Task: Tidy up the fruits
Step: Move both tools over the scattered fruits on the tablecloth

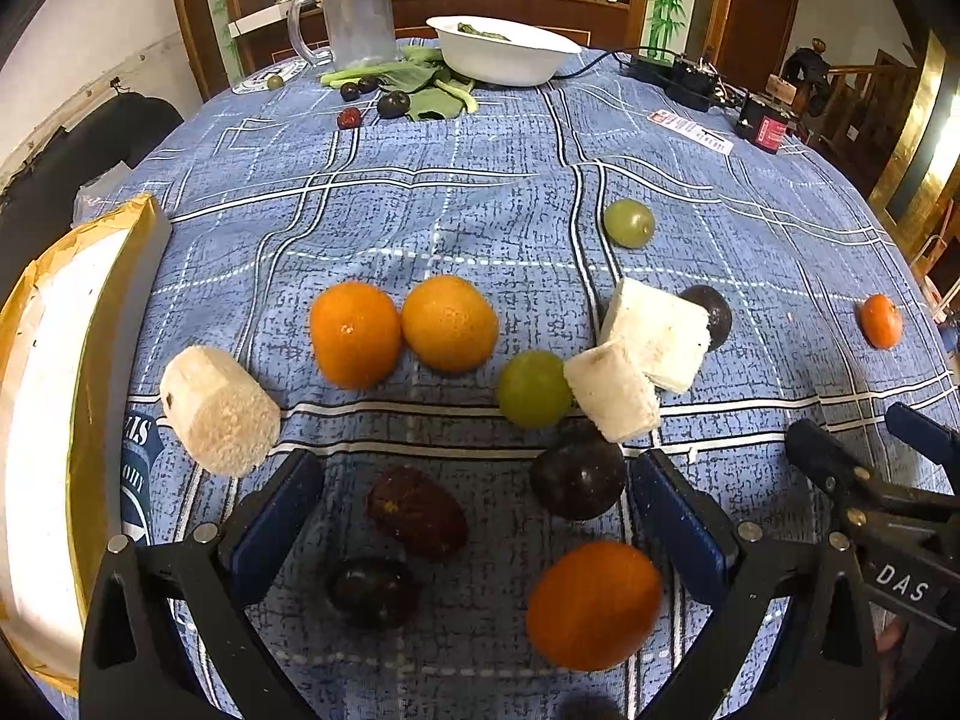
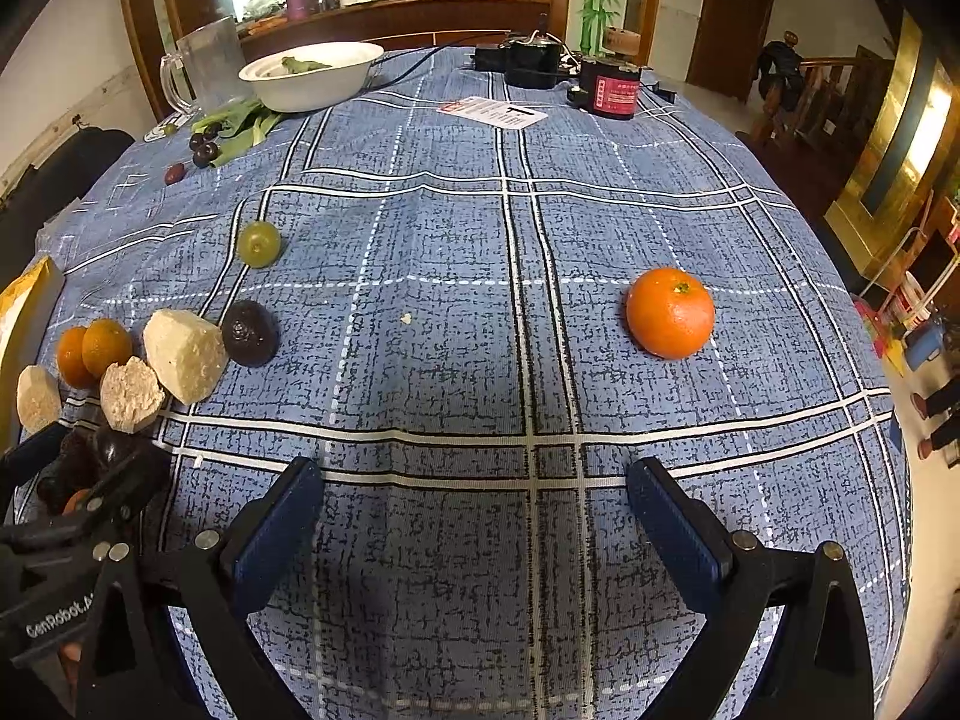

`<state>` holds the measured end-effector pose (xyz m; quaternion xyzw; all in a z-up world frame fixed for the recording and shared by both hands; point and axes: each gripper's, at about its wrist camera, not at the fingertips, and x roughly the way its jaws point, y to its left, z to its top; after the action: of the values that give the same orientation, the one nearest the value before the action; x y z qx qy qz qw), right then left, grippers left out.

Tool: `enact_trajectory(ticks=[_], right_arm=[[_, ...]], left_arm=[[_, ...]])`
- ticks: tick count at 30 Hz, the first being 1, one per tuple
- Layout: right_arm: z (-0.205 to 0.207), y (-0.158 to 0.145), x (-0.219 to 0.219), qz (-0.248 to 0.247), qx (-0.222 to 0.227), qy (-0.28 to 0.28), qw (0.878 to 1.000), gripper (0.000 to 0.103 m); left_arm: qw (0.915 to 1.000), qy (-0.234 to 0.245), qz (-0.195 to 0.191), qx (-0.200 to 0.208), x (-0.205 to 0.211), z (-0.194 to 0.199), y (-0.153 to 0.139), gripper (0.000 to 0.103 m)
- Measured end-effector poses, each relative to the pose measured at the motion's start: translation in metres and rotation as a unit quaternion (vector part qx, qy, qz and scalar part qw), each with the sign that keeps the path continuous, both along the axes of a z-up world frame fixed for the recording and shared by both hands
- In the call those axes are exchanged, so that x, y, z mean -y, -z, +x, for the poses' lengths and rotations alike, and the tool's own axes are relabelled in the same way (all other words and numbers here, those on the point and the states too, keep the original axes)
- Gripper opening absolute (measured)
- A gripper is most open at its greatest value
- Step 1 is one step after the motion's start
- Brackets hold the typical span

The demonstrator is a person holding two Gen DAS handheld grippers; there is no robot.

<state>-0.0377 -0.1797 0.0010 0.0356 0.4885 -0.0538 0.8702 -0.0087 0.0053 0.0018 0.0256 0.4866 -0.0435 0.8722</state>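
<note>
The fruits are being gathered into one cluster at the left of the bench [image 2: 456, 312], which is covered by a blue plaid cloth, and the step in hand looks like the sorting of that cluster. The left tongs [image 1: 474, 510] stand wide and hold nothing; between their fingers, lying on the cloth, are a reddish-brown date [image 1: 417, 513], a dark plum [image 1: 577, 477], a second dark fruit [image 1: 372, 591] nearer the camera and a tangerine [image 1: 594, 605]. Just beyond lie two more tangerines [image 1: 402, 330] touching each other, a green grape [image 1: 533, 389], and three pale peeled chunks [image 1: 636, 360], whose kind I cannot tell. Another green grape [image 1: 629, 223] sits apart, farther up the cloth.

The right tongs [image 2: 474, 516] are also wide and empty, hovering over bare cloth. Ahead and to their right lies a lone tangerine [image 2: 670, 312], well apart from the cluster.

My judgement: the stray tangerine is the natural next pick for the right tongs. That calls for moving forward and right until the fingers straddle it, closing gently on its round sides so it does not roll or squash, then carrying it left to the other tangerines. The left tongs should keep clear of the crowded fruit, since any nudge could set the grape or plum rolling
</note>
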Motion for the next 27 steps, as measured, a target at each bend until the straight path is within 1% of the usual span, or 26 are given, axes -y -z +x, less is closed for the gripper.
enact_trajectory(ticks=[3,5,7,9,10,11,14,16,17,18,19,20,22,23,25,27], right_arm=[[-0.004,0.001,0.001,-0.002,0.003,0.009,1.0,0.102],[-0.004,0.0,0.001,-0.001,0.001,0.014,1.0,0.102],[-0.012,-0.008,0.0,0.004,0.023,0.02,1.0,0.102],[-0.024,-0.022,-0.004,0.004,0.056,0.02,0.998,0.102],[-0.03,-0.029,-0.007,0.002,0.07,0.02,0.997,0.102],[-0.035,-0.035,-0.009,0.002,0.084,0.02,0.996,0.102],[-0.059,-0.059,-0.021,0.006,0.155,0.017,0.988,0.102],[-0.079,-0.074,-0.029,0.013,0.217,0.014,0.976,0.102],[-0.088,-0.08,-0.034,0.024,0.247,0.01,0.969,0.102],[-0.093,-0.083,-0.036,0.033,0.258,0.007,0.965,0.102],[-0.095,-0.086,-0.04,0.048,0.264,0.004,0.963,0.102],[-0.095,-0.087,-0.043,0.066,0.259,0.0,0.964,0.102],[-0.097,-0.088,-0.05,0.086,0.247,-0.01,0.965,0.102],[-0.096,-0.087,-0.054,0.087,0.241,-0.015,0.967,0.102],[-0.094,-0.084,-0.067,0.066,0.227,-0.028,0.971,0.102],[-0.093,-0.078,-0.08,0.044,0.217,-0.042,0.974,0.102]], left_arm=[[0.9999,0.009,-0.005,0.0,-0.002,-0.003,-0.002,0.103],[0.9995,0.012,-0.028,0.01,-0.008,-0.012,-0.007,0.103],[0.9979,0.017,-0.052,0.035,-0.016,-0.024,-0.019,0.103],[0.995,0.016,-0.055,0.082,-0.024,-0.041,-0.038,0.103],[0.9912,0.014,-0.055,0.119,-0.03,-0.053,-0.052,0.103],[0.9883,0.012,-0.057,0.141,-0.034,-0.061,-0.06,0.103],[0.9677,-0.008,-0.062,0.244,-0.054,-0.098,-0.094,0.103],[0.9512,-0.007,-0.061,0.303,-0.063,-0.117,-0.11,0.103],[0.9476,-0.004,-0.056,0.315,-0.066,-0.122,-0.116,0.103],[0.9468,-0.003,-0.049,0.318,-0.067,-0.123,-0.121,0.103],[0.9479,-0.007,-0.043,0.316,-0.072,-0.123,-0.126,0.103],[0.9498,-0.011,-0.044,0.309,-0.076,-0.122,-0.13,0.103],[0.9535,-0.02,-0.057,0.295,-0.087,-0.122,-0.134,0.103],[0.9542,-0.026,-0.059,0.292,-0.092,-0.124,-0.133,0.103],[0.9548,-0.037,-0.064,0.288,-0.1,-0.127,-0.129,0.103],[0.9583,-0.048,-0.057,0.276,-0.108,-0.124,-0.122,0.103]])
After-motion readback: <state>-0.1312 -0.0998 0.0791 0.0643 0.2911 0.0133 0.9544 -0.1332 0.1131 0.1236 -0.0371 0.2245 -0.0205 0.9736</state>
